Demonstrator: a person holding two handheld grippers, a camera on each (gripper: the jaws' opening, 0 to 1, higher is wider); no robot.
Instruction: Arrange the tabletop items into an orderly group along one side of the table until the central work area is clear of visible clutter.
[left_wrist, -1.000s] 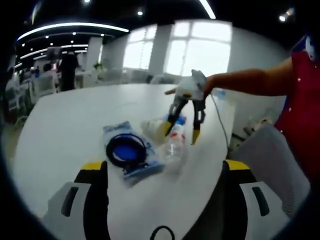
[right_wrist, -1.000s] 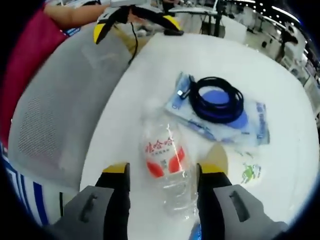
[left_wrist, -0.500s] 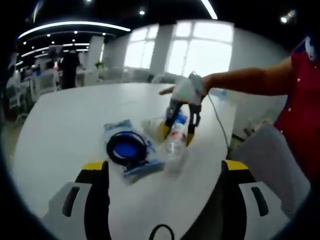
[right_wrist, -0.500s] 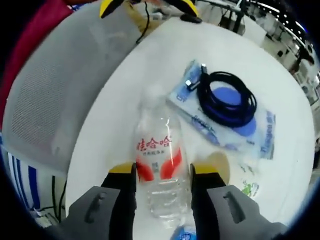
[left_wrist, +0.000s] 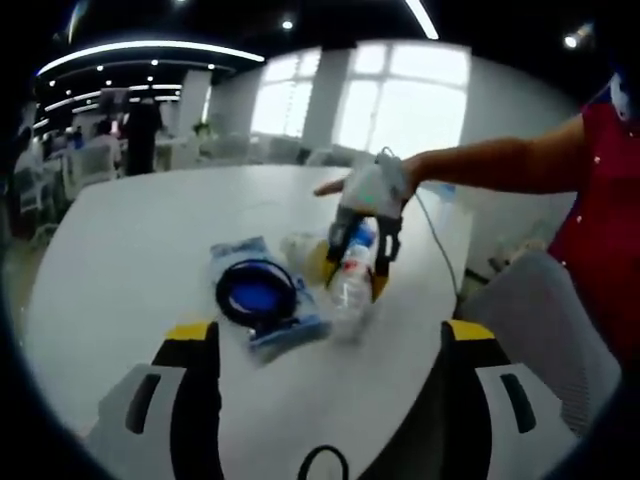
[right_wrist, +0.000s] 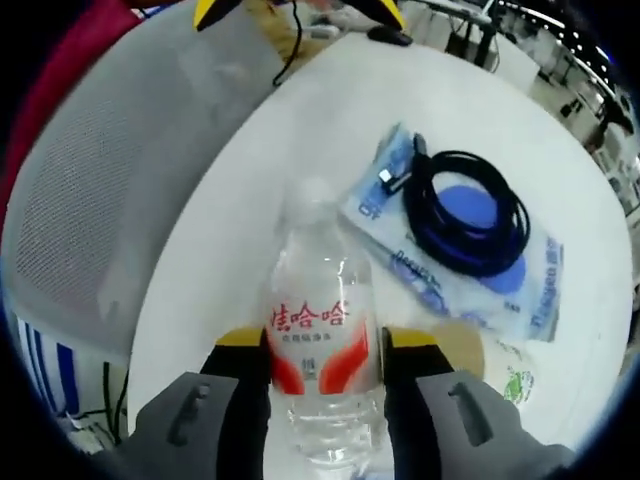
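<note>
bottle (right_wrist: 320, 330), clear with red label, lying on the white table (right_wrist: 330, 120); right gripper (right_wrist: 322, 345) closing on its sides. cable (right_wrist: 465, 215) resting on a blue packet (right_wrist: 500, 265) just beside. left gripper (left_wrist: 325, 335) hovering, jaws wide.

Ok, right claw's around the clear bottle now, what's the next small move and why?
Probably lift it slightly, then carry it toward the table edge. The right claw has its jaws pressed against both sides of the clear plastic bottle with the red label, so the grip looks set. The black coiled cable on its blue packet lies close beside it; lifting first likely avoids dragging against that.
</note>
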